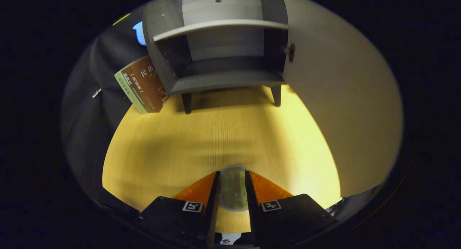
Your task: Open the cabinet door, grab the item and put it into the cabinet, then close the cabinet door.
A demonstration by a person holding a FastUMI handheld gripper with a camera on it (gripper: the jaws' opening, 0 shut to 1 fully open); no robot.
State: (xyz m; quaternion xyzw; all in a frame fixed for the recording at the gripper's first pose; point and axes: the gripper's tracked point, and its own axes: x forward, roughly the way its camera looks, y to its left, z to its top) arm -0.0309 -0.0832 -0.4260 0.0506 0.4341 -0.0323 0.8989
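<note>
Small pale greenish item (233,188) clamped between both fingers of the gripper (232,177), held above the wooden table (173,148). Far ahead, grey cabinet (219,80) standing open with a shelf (219,26), door (342,98) swung right. Book (142,84) leaning left of cabinet.

cabinet (223,62) beyond tool (233,179) on table (162,152) | door (338,98) right | box (142,85) left

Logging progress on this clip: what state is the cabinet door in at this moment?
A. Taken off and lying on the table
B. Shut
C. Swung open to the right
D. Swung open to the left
C: the door stands swung out to the right of the cabinet, whose shelves are exposed, while the gripper pinches a small pale item.
</note>
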